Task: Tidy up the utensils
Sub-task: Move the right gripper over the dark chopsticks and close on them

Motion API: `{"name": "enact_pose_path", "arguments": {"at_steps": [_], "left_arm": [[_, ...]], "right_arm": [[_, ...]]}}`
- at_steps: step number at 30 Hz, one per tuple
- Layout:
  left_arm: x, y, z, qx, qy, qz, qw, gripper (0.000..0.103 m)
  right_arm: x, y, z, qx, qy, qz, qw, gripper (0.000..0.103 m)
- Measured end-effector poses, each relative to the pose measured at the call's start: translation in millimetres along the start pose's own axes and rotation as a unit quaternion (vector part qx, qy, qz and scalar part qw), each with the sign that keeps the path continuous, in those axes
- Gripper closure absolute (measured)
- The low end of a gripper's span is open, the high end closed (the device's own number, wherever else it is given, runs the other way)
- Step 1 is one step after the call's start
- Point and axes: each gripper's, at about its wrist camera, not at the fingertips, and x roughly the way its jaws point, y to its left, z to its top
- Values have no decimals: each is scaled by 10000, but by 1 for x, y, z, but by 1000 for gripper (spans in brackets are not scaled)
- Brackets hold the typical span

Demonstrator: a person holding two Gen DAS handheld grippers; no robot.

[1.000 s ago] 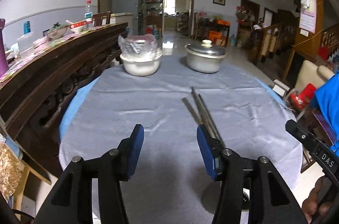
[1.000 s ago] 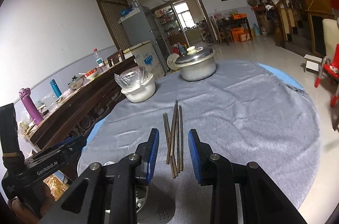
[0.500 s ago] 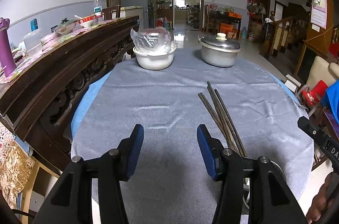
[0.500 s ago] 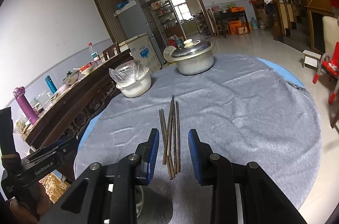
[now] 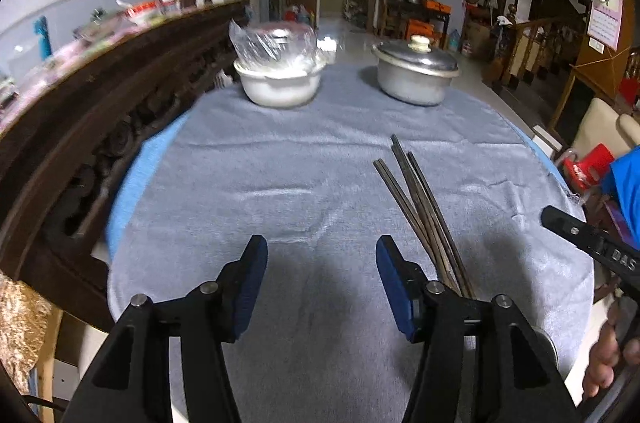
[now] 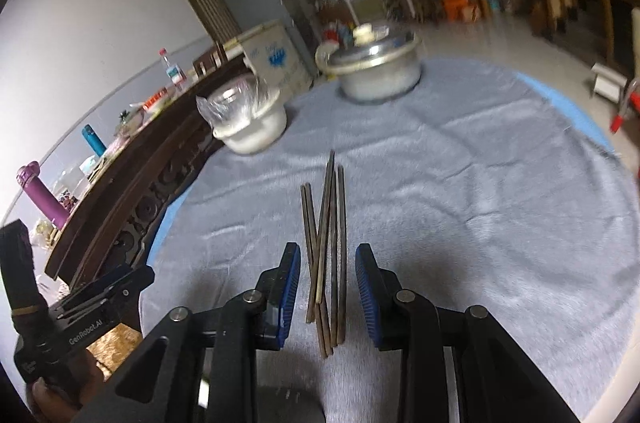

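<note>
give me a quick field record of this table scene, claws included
surface: round table under a grey cloth
utensils: loose bundle of dark chopsticks lying on the cloth, some crossed
left claw: open, nothing between its pads, chopsticks just to its right; jaws have just been opening
right claw: open, straddling the near ends of the chopsticks, pads not pressing
far side: white bowl with plastic bag, lidded metal pot

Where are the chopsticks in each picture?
Left wrist view: the chopsticks lie right of centre on the grey cloth, beside the right finger of the left gripper.
Right wrist view: the chopsticks sit low in the middle, between the open fingers of the right gripper.
Shared landmark: the lidded metal pot beyond them.
</note>
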Motion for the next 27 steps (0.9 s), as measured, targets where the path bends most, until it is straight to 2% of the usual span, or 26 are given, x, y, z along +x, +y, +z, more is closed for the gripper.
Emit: {"name": "enact_pose_path", "arguments": {"at_steps": [3,8,15,20,27], "left_arm": [[22,5,9,-105,277,-171,9994,46],[57,12,21,-352,771,-422,9955,46],[91,10,33,-366,1108,-453,9921,46],[119,7,38,-330,1381,-509,9886,46],[152,2,52,-372,1598,-737,9837,46]], "right_arm": [[31,-10,17,99,401,82,9991,71],[74,-16,46,126,768,177,9968,71],[146,-12,87,-8,1310,112,9913,71],[186,-17,91,49,1709,-12,9853,73],[212,-10,88,-171,1794,-330,9831,75]]}}
